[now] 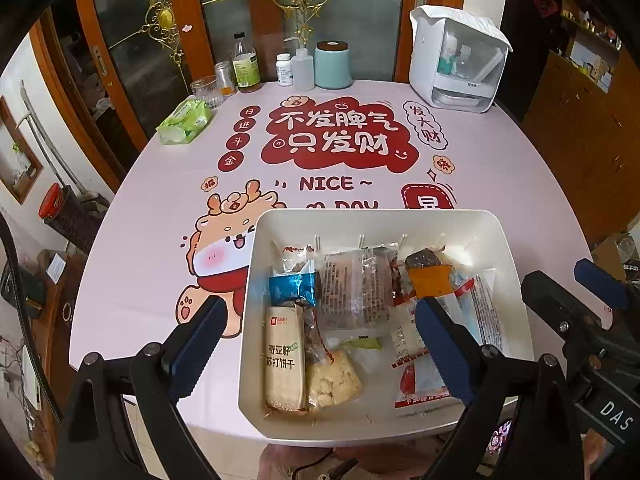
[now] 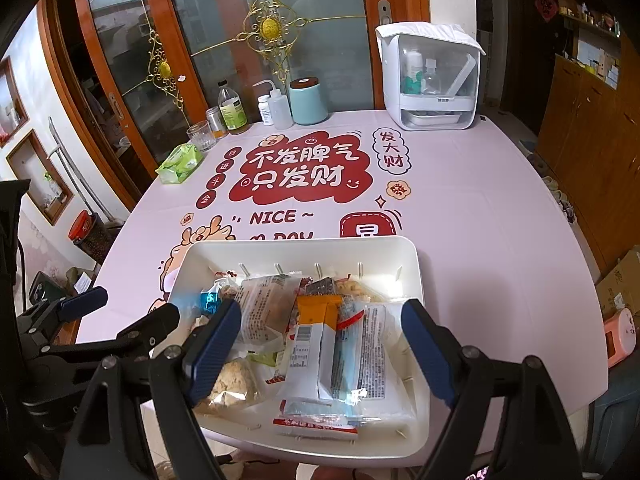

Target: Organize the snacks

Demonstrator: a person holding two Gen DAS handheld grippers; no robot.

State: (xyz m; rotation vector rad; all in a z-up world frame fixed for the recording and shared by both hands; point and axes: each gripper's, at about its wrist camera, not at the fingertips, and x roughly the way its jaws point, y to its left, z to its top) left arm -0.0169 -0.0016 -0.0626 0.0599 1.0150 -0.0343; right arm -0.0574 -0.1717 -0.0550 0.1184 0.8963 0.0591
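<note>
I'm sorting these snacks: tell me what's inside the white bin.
The white bin holds a cracker pack, a blue wrapper and an orange-ended bar; lower packets are covered.

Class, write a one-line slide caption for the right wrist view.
Open right gripper poised over a white bin of packaged snacks on a pink printed tablecloth.

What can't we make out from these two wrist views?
- Left wrist view: the left gripper finger covers part of the red-and-white packets in the white bin.
- Right wrist view: the right gripper finger hides the crumbly snack bag edge.
- Both views: bottom layer of snacks buried under top packets.
- Labels on the back-row bottles: too small.
</note>
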